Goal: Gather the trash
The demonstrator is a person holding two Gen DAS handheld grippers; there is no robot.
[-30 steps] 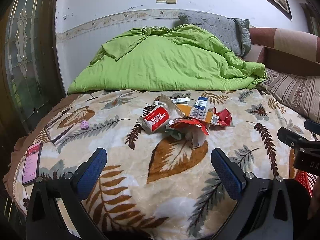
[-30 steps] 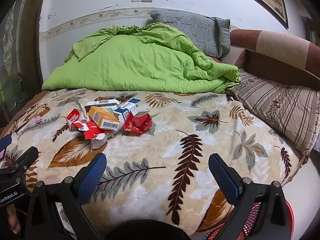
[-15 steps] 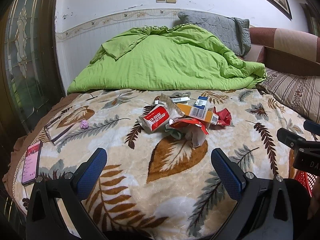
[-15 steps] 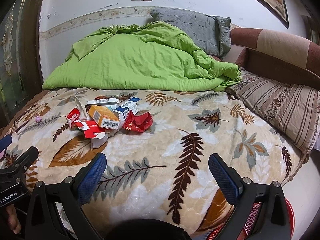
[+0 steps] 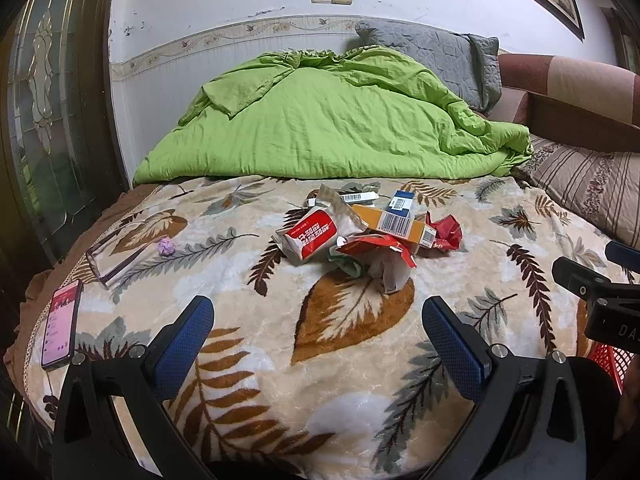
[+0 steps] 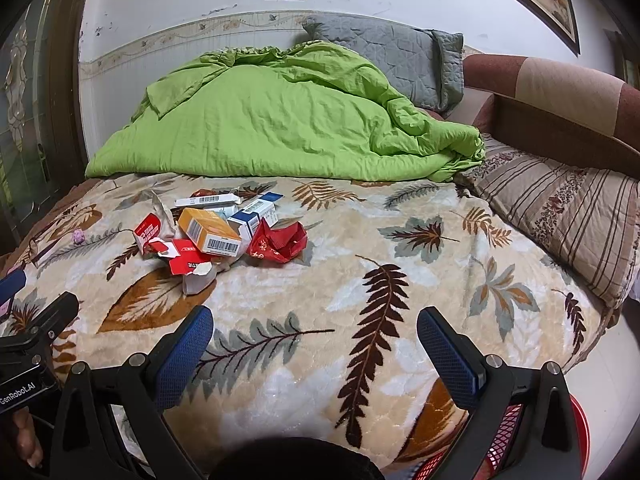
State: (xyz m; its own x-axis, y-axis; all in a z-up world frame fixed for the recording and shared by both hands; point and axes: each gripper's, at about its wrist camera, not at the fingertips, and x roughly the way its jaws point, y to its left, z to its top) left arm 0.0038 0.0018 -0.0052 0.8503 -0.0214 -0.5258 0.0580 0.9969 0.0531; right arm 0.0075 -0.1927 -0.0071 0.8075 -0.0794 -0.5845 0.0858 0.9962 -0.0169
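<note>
A pile of trash (image 5: 368, 232) lies mid-bed on the leaf-patterned blanket (image 5: 344, 320): a red-and-white packet (image 5: 310, 234), an orange box with barcode (image 5: 394, 224), a blue-and-white box (image 5: 401, 203), crumpled red wrapper (image 5: 446, 232) and white paper. The pile also shows in the right wrist view (image 6: 224, 232), left of centre. My left gripper (image 5: 318, 332) is open and empty, short of the pile. My right gripper (image 6: 314, 340) is open and empty, to the right of the pile. A small purple wad (image 5: 167, 246) lies apart at left.
A phone (image 5: 60, 324) and glasses (image 5: 114, 258) lie at the bed's left edge. A green duvet (image 5: 328, 120) and grey pillow (image 5: 432, 56) fill the back, a striped pillow (image 6: 560, 208) the right. A red mesh basket (image 6: 520, 440) sits below the bed's near edge.
</note>
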